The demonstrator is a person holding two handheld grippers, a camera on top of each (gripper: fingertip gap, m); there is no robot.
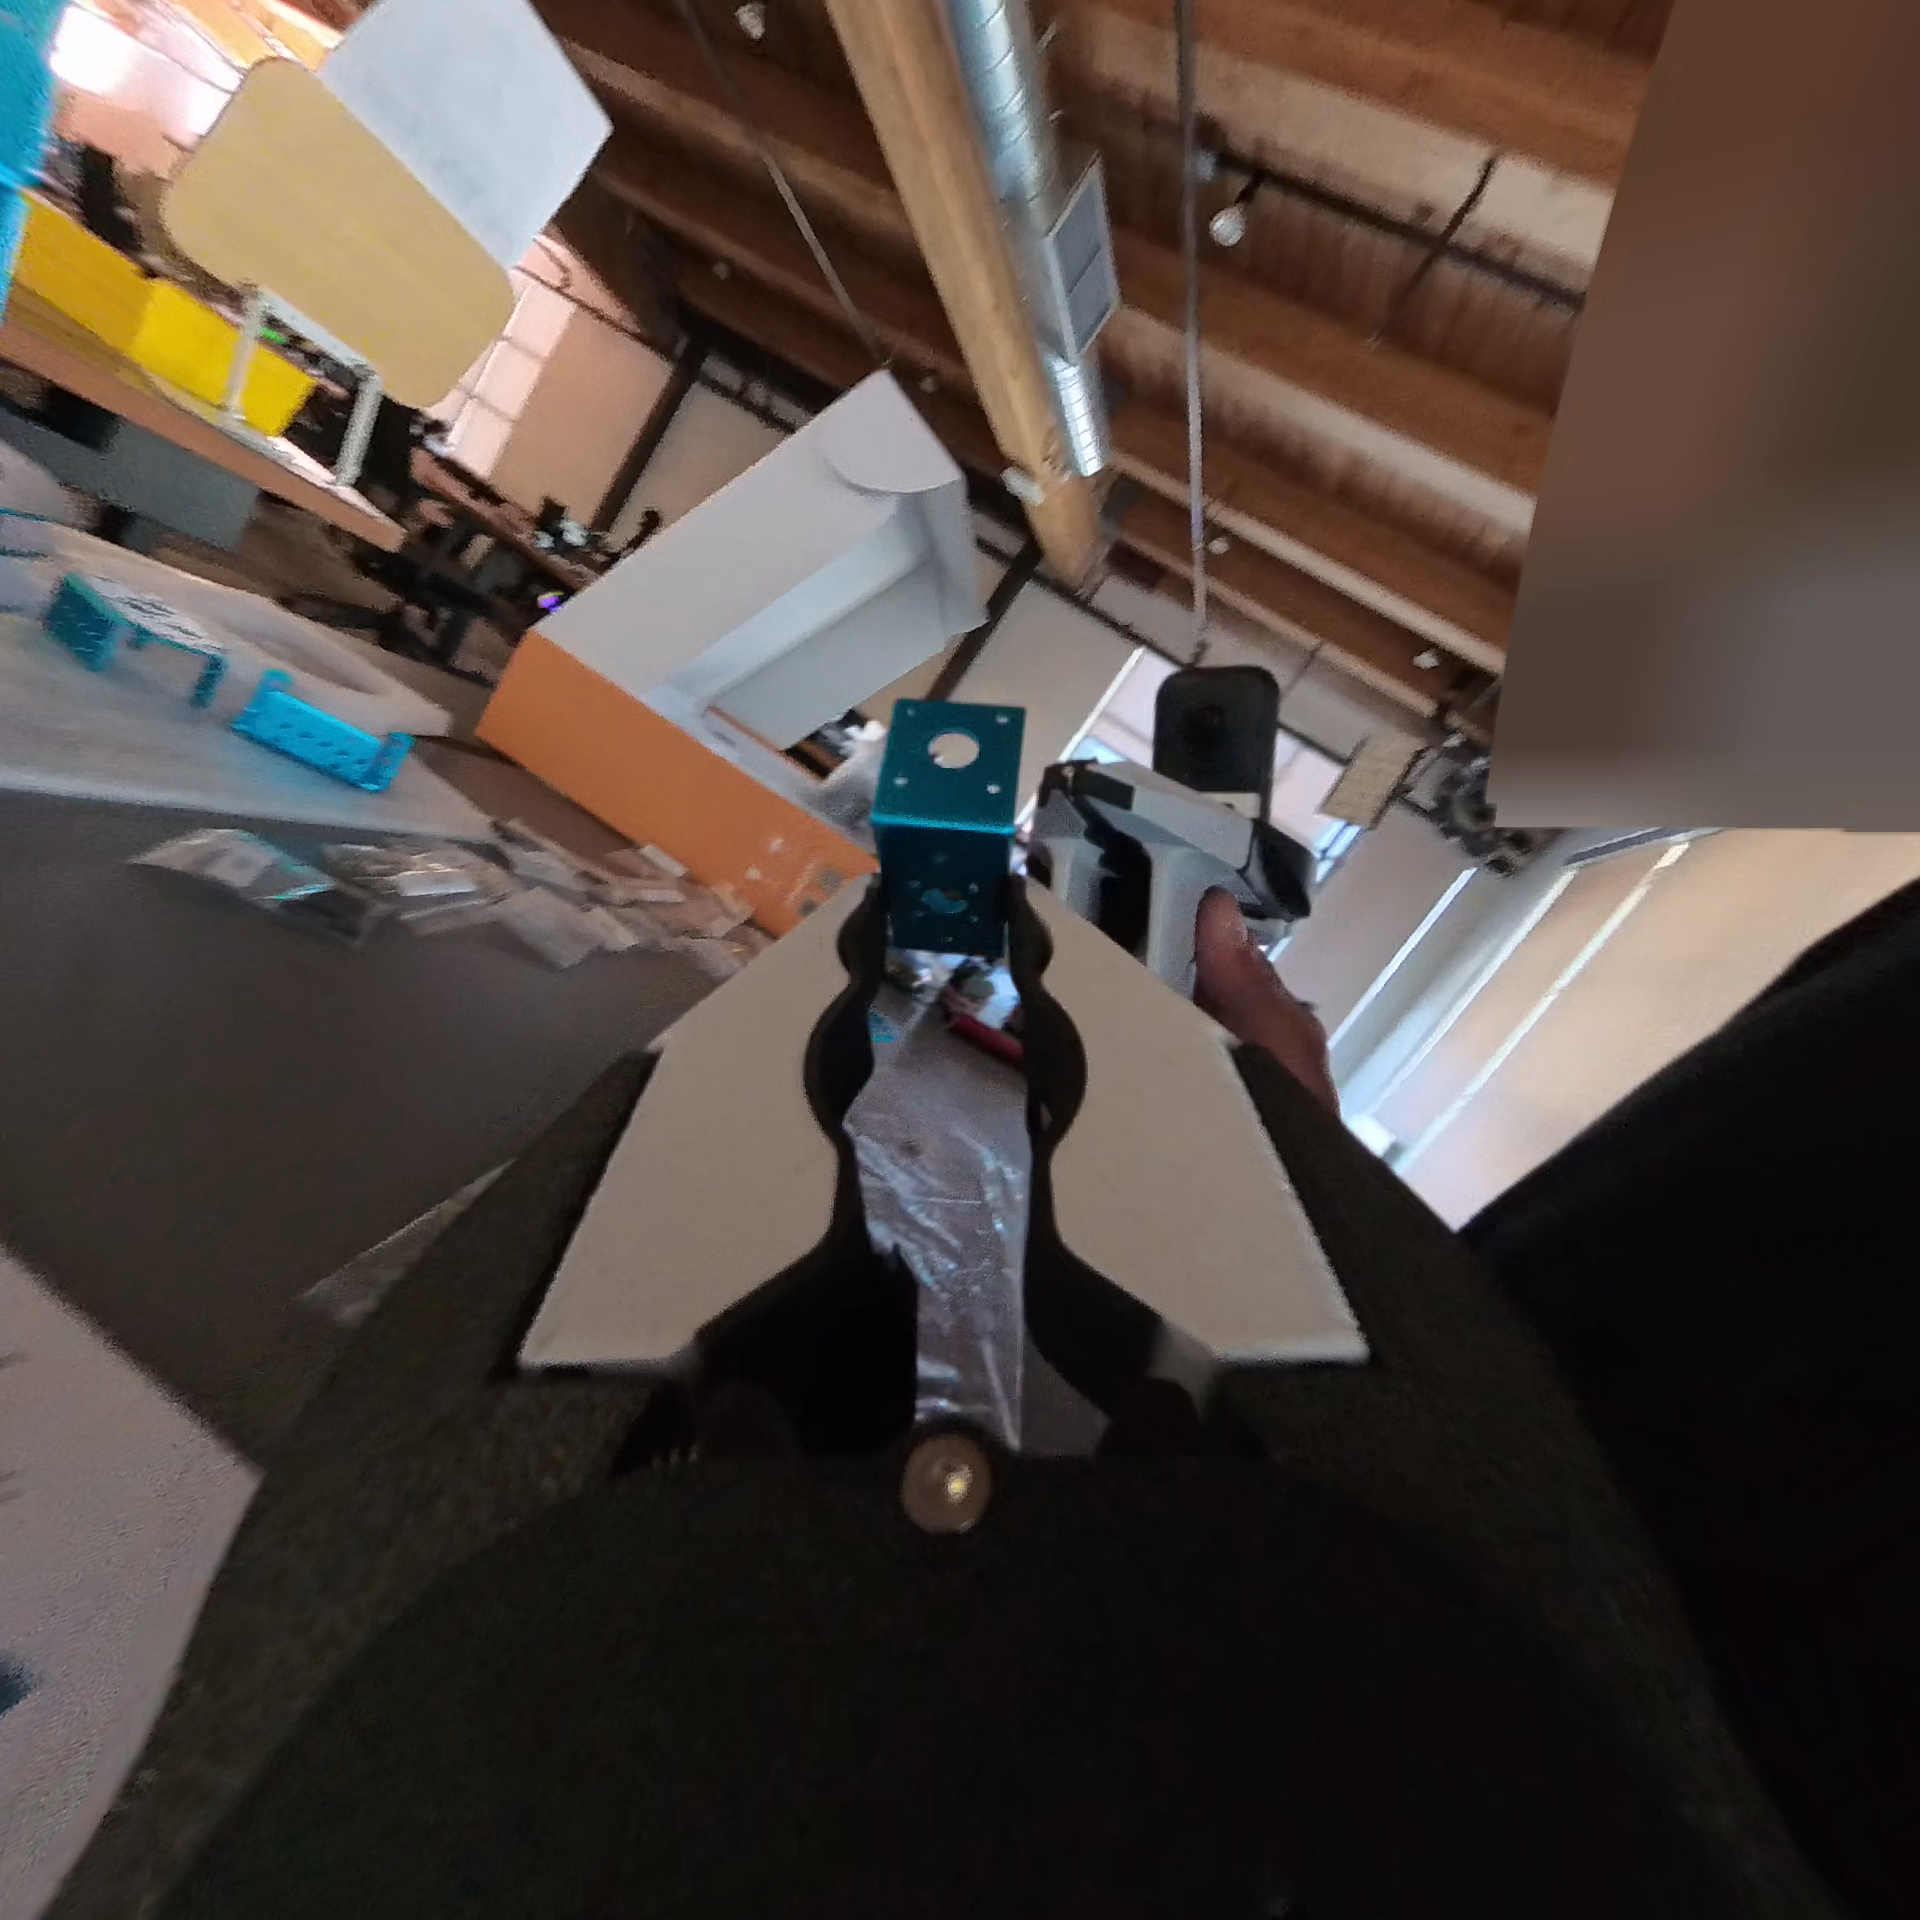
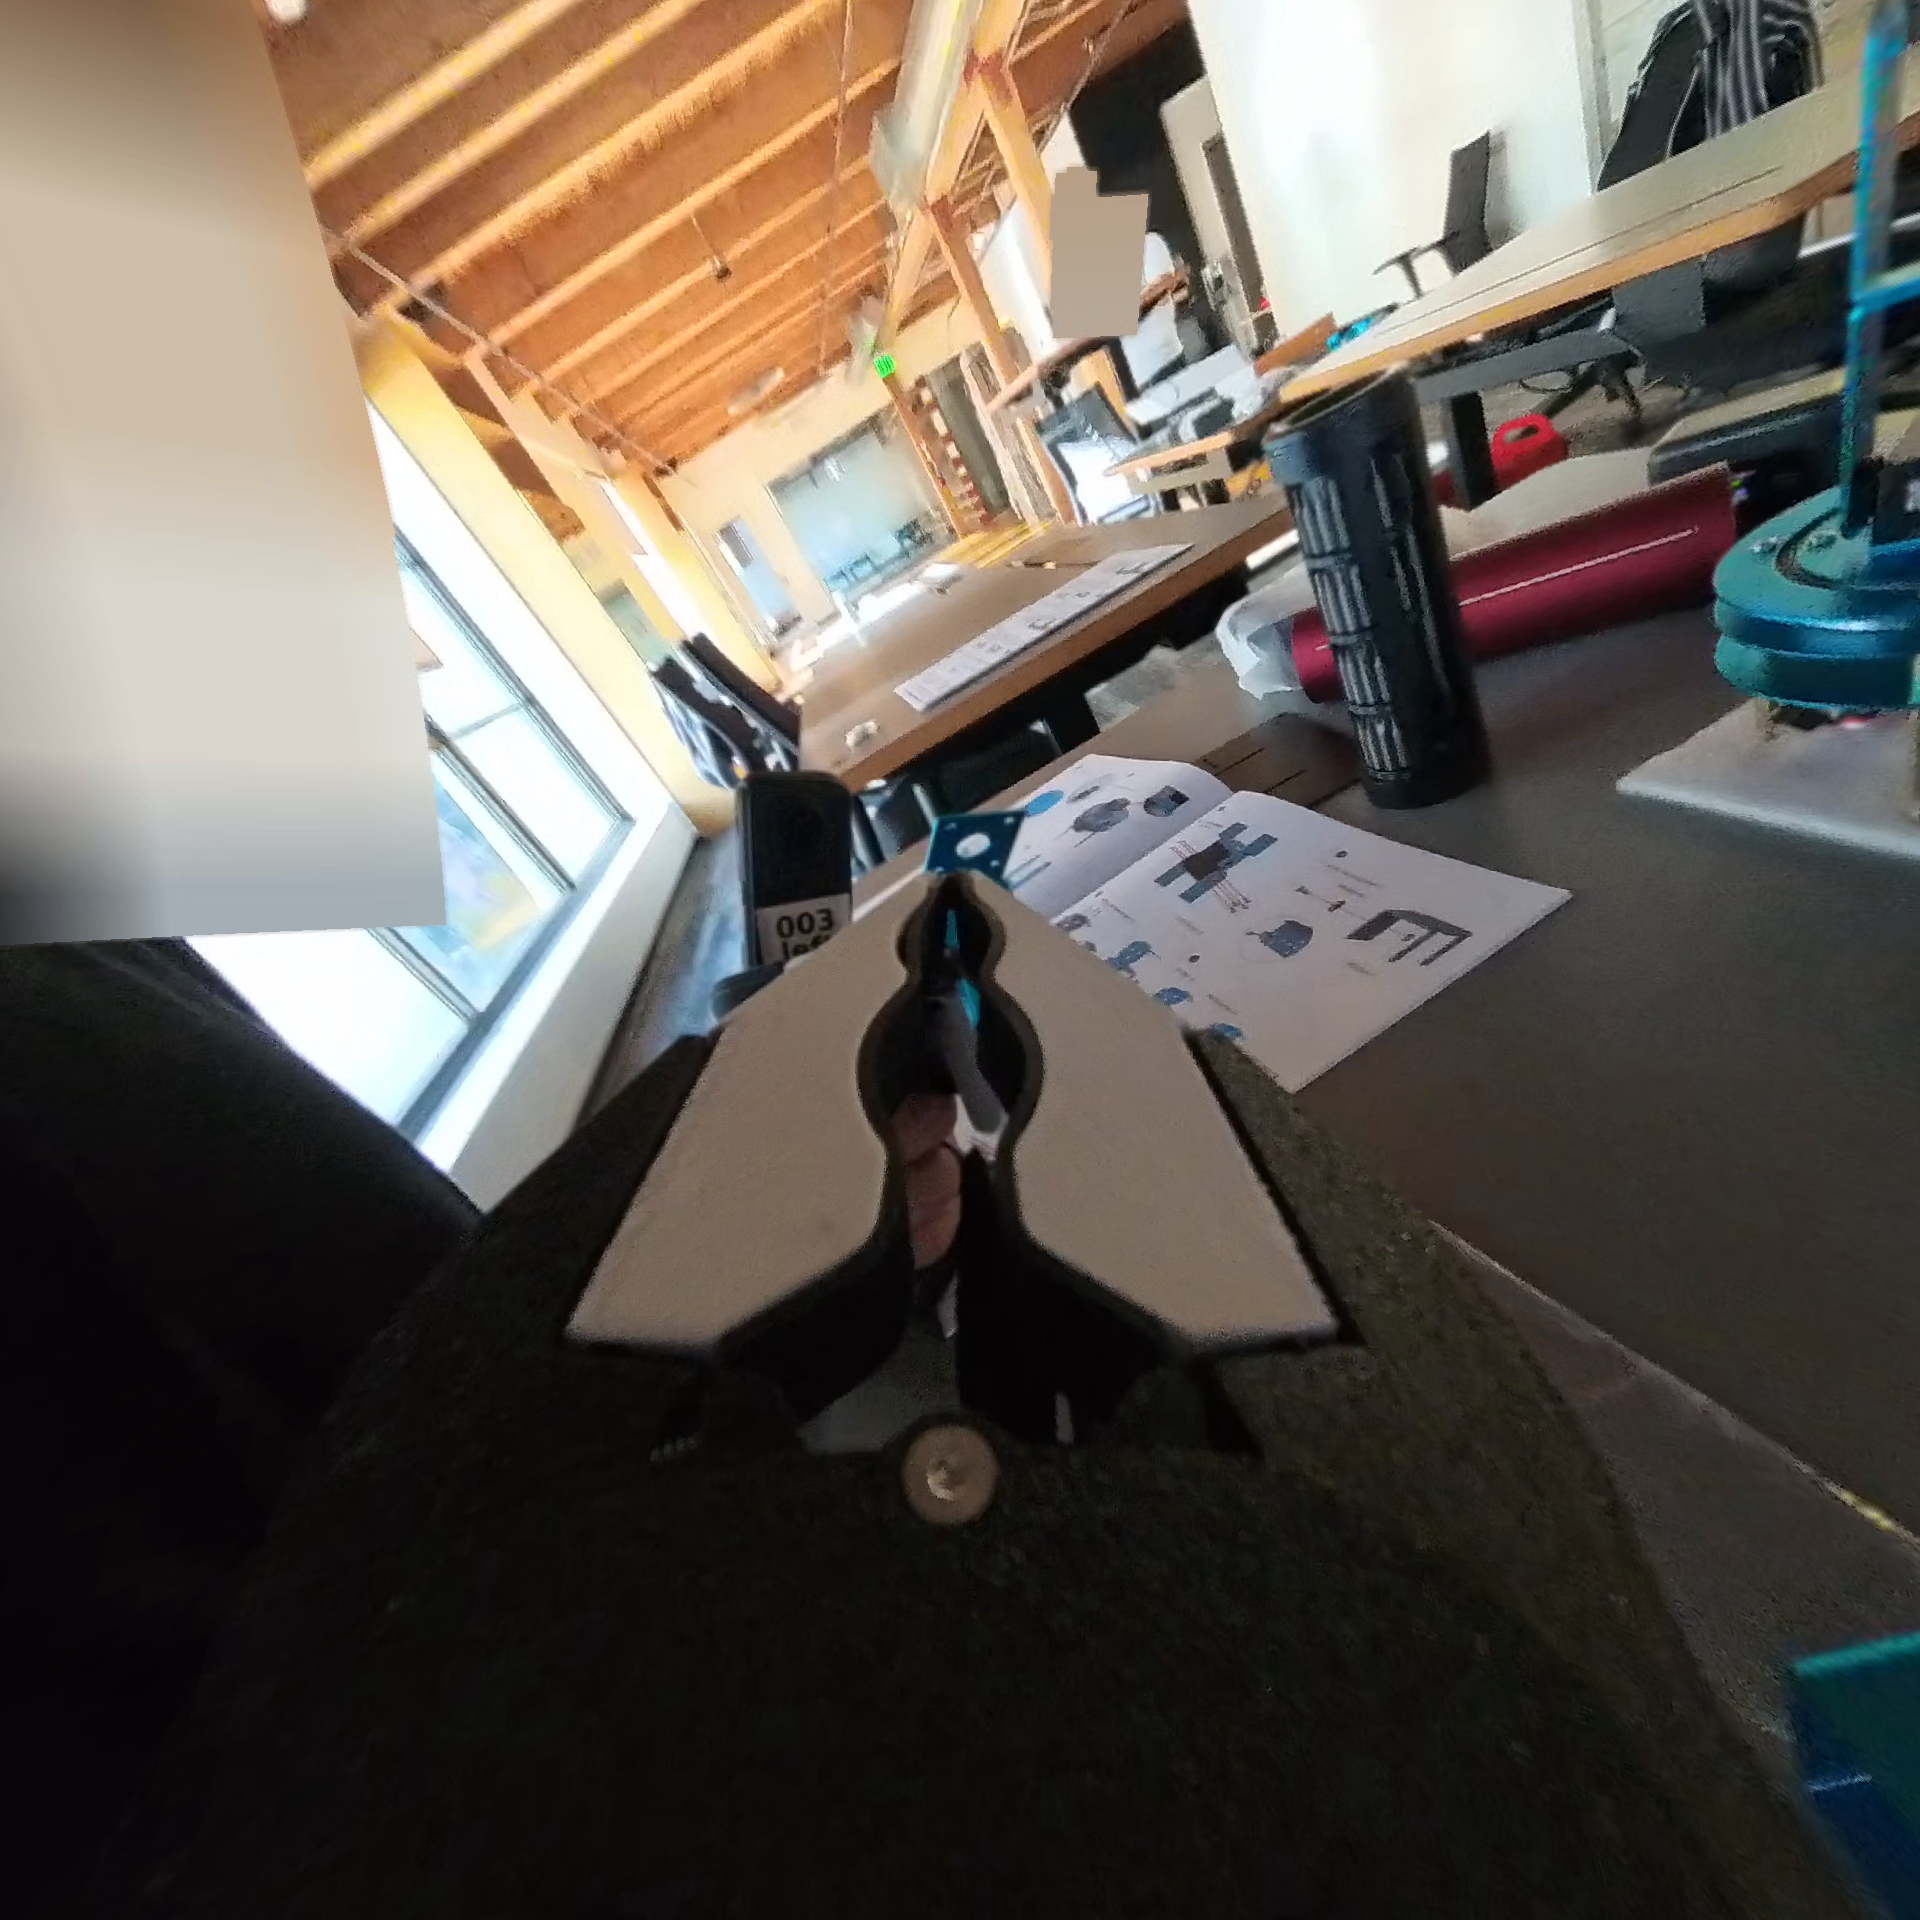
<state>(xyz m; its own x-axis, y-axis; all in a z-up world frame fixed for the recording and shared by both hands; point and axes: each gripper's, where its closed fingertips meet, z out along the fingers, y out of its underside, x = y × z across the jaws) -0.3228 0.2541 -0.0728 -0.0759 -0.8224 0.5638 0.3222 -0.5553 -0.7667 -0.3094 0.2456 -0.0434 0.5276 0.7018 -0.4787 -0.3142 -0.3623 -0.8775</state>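
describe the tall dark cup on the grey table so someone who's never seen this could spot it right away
Start at the grey table in the right wrist view and find the open picture booklet lying flat on it. Just behind the booklet's far right corner stands the tall dark cup, upright, with a red tube lying behind it. It alone is a dark cylinder with pale ribbed panels down its sides.
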